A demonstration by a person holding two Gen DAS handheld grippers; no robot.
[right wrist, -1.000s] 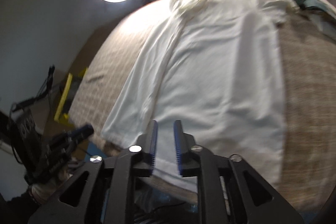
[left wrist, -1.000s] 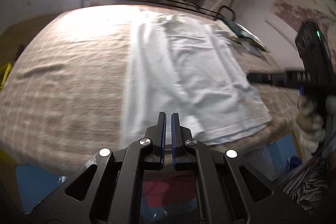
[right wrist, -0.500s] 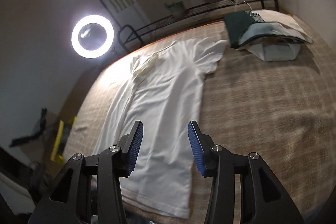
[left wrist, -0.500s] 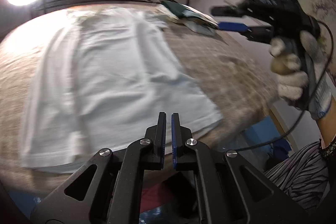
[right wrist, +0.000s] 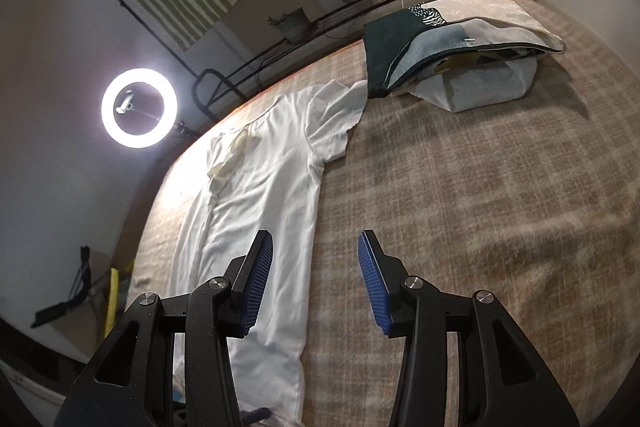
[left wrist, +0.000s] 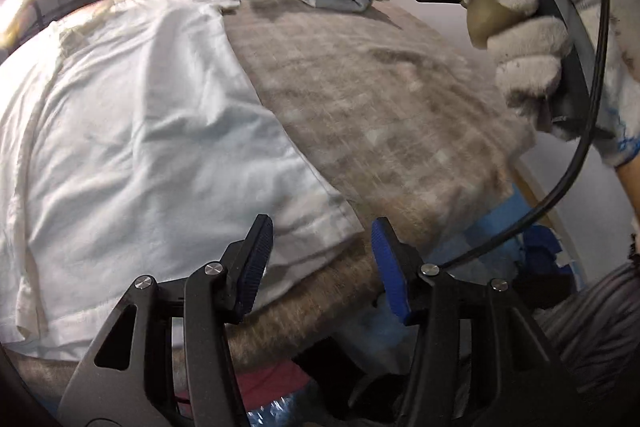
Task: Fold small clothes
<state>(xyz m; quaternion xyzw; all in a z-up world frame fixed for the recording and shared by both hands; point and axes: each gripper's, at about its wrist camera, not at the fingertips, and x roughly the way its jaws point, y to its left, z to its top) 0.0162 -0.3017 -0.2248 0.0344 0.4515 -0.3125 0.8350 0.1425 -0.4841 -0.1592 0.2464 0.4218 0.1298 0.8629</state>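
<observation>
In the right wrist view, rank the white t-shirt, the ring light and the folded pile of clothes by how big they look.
1. white t-shirt, stretching along the bed.
2. folded pile of clothes, far corner of the bed.
3. ring light.
The light stands beyond the bed, so only its apparent size counts here.

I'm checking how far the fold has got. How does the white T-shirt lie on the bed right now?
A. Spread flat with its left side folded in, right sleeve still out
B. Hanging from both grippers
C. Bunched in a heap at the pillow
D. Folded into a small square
A: the white T-shirt lies flat on the blanket, one sleeve still sticking out.
</observation>
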